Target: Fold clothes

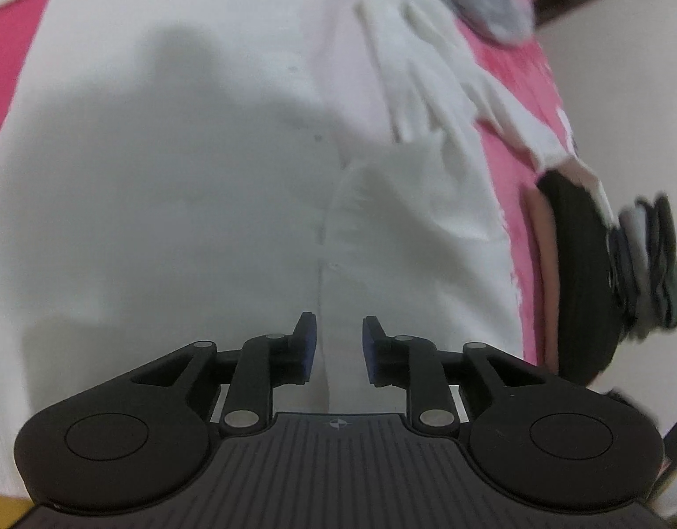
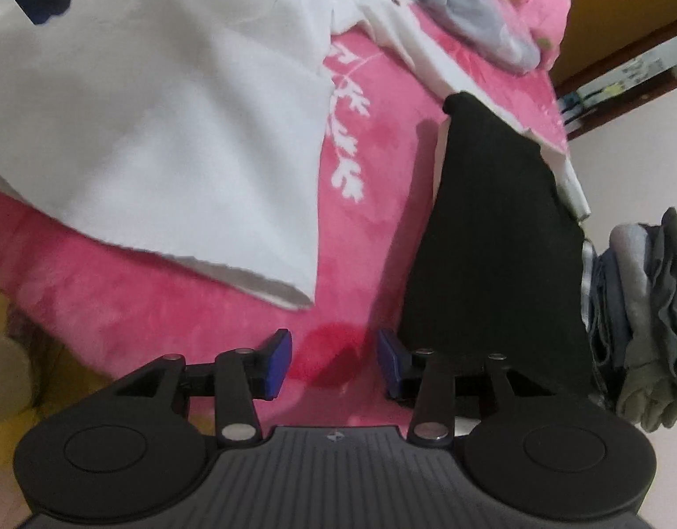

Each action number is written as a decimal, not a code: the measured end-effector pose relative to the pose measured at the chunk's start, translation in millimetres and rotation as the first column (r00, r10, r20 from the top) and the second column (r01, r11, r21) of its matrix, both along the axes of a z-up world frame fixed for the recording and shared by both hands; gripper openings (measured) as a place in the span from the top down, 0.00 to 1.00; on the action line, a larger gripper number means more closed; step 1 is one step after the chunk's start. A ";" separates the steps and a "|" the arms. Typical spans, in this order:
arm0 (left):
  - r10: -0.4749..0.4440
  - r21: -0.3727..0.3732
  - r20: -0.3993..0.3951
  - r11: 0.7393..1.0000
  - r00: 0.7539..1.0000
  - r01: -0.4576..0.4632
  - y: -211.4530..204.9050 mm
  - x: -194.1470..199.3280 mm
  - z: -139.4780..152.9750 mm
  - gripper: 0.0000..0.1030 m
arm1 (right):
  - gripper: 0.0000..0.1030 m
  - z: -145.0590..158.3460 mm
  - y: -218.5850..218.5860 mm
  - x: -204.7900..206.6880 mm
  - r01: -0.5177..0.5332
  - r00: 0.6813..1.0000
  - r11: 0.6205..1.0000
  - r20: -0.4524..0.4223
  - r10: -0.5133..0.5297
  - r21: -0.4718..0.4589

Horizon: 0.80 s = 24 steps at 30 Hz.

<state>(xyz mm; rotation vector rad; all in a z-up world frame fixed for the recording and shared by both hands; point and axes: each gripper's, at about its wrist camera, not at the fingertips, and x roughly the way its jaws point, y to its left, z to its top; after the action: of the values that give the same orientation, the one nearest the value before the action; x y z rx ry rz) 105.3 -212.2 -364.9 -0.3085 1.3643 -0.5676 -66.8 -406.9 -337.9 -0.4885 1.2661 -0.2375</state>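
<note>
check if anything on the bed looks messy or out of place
The white garment lies spread over the pink blanket, its lower corner showing layered edges, so it looks only partly folded. Behind it, white and grey clothes sit in a crumpled heap. The black garment lies flat at the bed's edge.

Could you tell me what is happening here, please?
A person with a handheld gripper in each hand is folding clothes on a bed with a pink blanket. The left gripper hangs over a white garment spread on the blanket, jaws apart with nothing between them. The right gripper is open too, over bare blanket between the white garment's edge and a black garment lying flat. More clothes are heaped at the far end, and a folded stack sits at the right.
</note>
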 end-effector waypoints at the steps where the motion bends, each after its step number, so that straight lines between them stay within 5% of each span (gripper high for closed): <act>1: -0.020 0.002 0.013 1.000 1.000 0.020 -2.8 -1.8 0.2 0.77 | 0.56 10.6 -2.4 2.6 0.012 1.000 0.999 -0.001 -0.012 0.030; 6: -0.090 0.009 0.039 0.996 0.995 0.090 -4.8 -14.6 -2.7 0.76 | 0.57 72.4 -21.2 49.6 0.124 0.979 0.951 0.119 -0.163 0.284; 11: -0.122 0.009 0.044 0.993 0.992 0.122 -0.4 -23.2 -7.1 0.76 | 0.57 111.8 -41.3 156.7 0.090 0.903 0.800 0.291 -0.317 0.593; 18: -0.083 0.009 0.003 0.997 0.997 0.082 1.0 -24.3 -20.0 0.76 | 0.56 62.0 -63.5 330.4 -0.005 0.906 0.571 0.245 -0.344 0.821; 24: -0.022 0.022 -0.025 1.000 0.999 0.022 0.5 -25.9 -26.3 0.76 | 0.56 -12.1 -73.5 419.7 0.119 0.929 0.556 0.106 -0.355 0.822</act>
<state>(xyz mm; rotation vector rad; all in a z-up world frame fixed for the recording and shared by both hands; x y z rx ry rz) 79.4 -211.7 -391.2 -0.2836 1.3980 -0.5683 352.9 -480.4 -350.0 0.5189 1.0345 0.0707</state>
